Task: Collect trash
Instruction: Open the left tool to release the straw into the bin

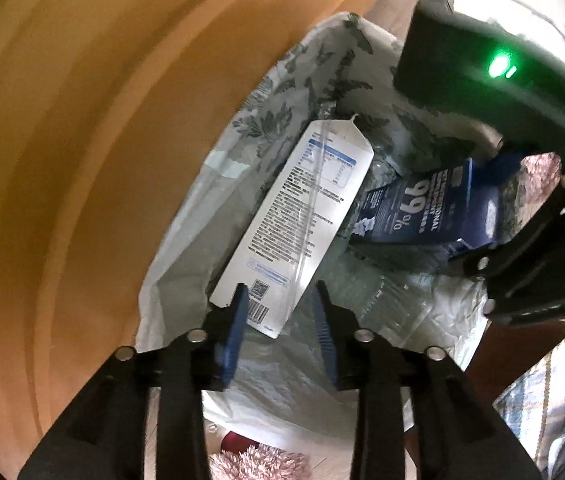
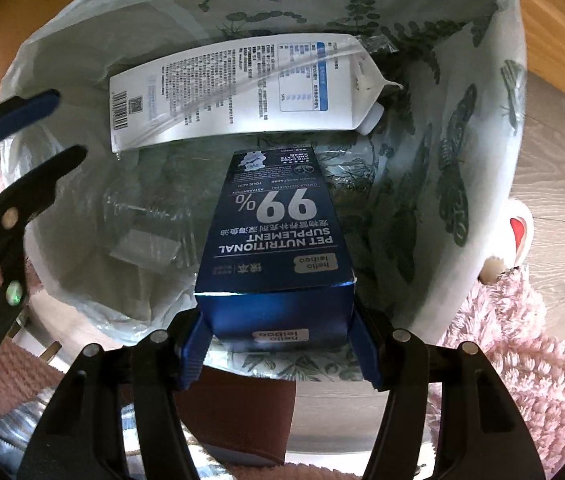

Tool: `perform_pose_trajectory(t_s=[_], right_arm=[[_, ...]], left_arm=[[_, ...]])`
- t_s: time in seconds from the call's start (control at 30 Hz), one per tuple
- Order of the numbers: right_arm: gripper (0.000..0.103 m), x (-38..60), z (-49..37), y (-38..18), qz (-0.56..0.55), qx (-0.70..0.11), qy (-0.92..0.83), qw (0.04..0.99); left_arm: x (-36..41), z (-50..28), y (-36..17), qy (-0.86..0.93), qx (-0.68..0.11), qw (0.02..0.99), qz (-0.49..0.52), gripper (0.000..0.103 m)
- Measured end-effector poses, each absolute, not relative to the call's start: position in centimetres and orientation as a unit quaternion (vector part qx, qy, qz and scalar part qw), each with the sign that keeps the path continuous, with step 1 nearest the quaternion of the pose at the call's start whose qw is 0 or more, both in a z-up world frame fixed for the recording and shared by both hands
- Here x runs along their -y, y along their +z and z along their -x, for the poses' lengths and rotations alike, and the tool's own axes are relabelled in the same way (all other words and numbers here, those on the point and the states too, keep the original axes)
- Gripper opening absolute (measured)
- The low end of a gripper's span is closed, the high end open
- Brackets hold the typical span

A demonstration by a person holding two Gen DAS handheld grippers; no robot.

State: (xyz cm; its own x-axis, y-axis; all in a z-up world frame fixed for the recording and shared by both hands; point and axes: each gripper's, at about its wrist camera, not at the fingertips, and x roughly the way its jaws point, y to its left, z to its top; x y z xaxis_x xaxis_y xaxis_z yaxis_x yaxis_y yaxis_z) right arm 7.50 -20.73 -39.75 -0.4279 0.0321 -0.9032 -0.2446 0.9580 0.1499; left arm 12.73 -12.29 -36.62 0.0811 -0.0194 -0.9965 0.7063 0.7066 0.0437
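A bin lined with a leaf-print bag (image 1: 282, 92) (image 2: 422, 80) lies below both grippers. A white carton (image 1: 294, 208) (image 2: 234, 92) lies on its side inside the bin. My left gripper (image 1: 282, 312) points down over the carton's barcode end. It is open and its blue pads stand clear of the carton. In the right wrist view the left gripper (image 2: 70, 124) hangs at the bin's left rim with nothing in it. My right gripper (image 2: 278, 340) is shut on a dark blue pet supplement box (image 2: 278, 240) (image 1: 422, 212), held over the bin's mouth.
A clear plastic bottle (image 2: 150, 216) (image 1: 382, 292) lies at the bottom of the bin. Wooden furniture (image 1: 82, 160) stands close beside the bin. A pink fluffy rug (image 2: 522, 360) and a white plush toy (image 2: 518, 232) lie on the floor around it.
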Motion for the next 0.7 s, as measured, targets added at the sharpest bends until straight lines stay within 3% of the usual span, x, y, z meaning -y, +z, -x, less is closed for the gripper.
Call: perform_pose_trajectory(t_s=[0.23, 0.3, 0.7], right_arm=[[0.060, 20.3, -7.6, -41.3, 0.066, -0.841, 0.124, 0.523], [0.060, 19.9, -7.5, -41.7, 0.066, -0.841, 0.125, 0.522], [0.060, 17.8, -7.4, -44.1, 0.069, -0.845, 0.125, 0.516]], left_arm=[[11.8, -13.1, -35.2, -0.237, -0.618, 0.698, -0.275, 0.041], [11.4, -13.3, -35.3, -0.218, -0.621, 0.699, -0.278, 0.047], [10.3, -13.4, -35.7, -0.202, -0.635, 0.697, -0.266, 0.047]])
